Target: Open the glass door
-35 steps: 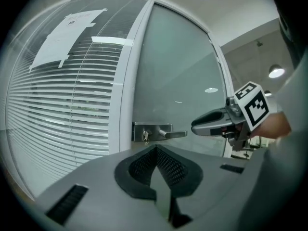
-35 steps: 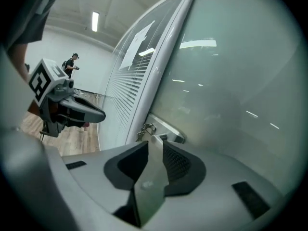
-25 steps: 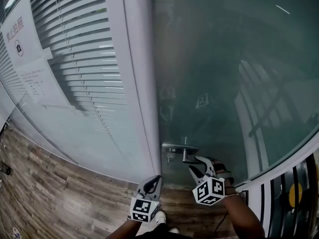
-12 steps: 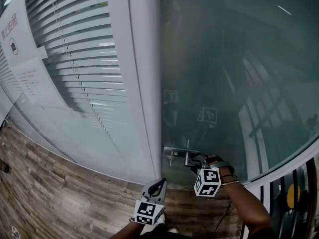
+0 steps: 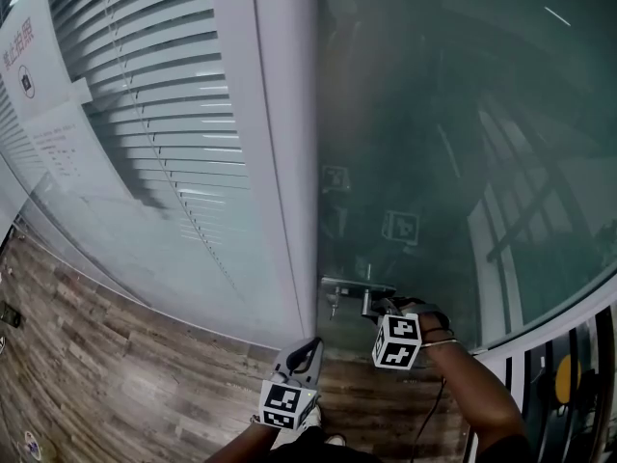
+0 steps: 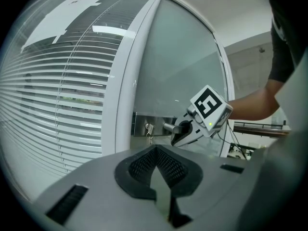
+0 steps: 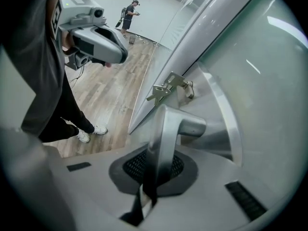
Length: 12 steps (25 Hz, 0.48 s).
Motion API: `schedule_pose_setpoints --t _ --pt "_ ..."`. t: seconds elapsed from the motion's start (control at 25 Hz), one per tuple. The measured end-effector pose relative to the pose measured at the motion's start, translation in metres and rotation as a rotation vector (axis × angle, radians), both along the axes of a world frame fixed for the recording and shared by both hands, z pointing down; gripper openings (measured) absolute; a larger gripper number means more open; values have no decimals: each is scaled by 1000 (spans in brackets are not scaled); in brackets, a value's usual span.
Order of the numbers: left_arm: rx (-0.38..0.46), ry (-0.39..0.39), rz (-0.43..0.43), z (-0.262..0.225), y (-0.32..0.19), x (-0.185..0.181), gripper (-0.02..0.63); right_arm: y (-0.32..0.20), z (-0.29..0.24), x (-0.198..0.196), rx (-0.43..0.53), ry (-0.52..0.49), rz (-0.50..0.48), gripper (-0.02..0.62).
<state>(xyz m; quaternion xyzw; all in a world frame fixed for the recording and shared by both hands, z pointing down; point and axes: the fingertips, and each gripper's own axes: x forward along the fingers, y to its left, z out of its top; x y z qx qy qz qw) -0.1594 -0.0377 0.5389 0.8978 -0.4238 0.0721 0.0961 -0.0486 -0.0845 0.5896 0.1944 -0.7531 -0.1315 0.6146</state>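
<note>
The glass door (image 5: 453,143) stands in front of me, with a metal lever handle (image 5: 369,300) on a lock plate (image 5: 342,285) near its left edge. A key (image 6: 149,129) hangs from the lock. My right gripper (image 5: 386,309) points steeply down and is shut on the handle; the lever (image 7: 168,134) runs down between its pads (image 7: 132,165). The left gripper view shows the same grip, right gripper (image 6: 185,131) on handle (image 6: 171,127). My left gripper (image 5: 307,350) hangs lower left of the handle, shut and holding nothing, its tips (image 6: 156,150) aimed at the door frame.
A white frame post (image 5: 284,162) borders the door on the left, beside a glazed wall with blinds (image 5: 145,95) and paper notices (image 5: 53,133). Wood floor (image 5: 116,374) lies below. A railing (image 5: 569,374) stands at the right. A person (image 7: 129,14) stands far off down the hall.
My right gripper has tipped down onto the lever handle and closed on it; a second ago it stood open just short of it. The left gripper has hardly moved.
</note>
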Motion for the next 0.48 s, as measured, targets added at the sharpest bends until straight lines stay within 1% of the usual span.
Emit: schedule_pose_setpoints --t 0.2,0.48 --pt "-8 0 -8 3 -1 -1 3 4 5 3 -16 62 -42 15" --pt "-14 8 -2 5 0 1 3 2 8 1 21 46 -40 15"
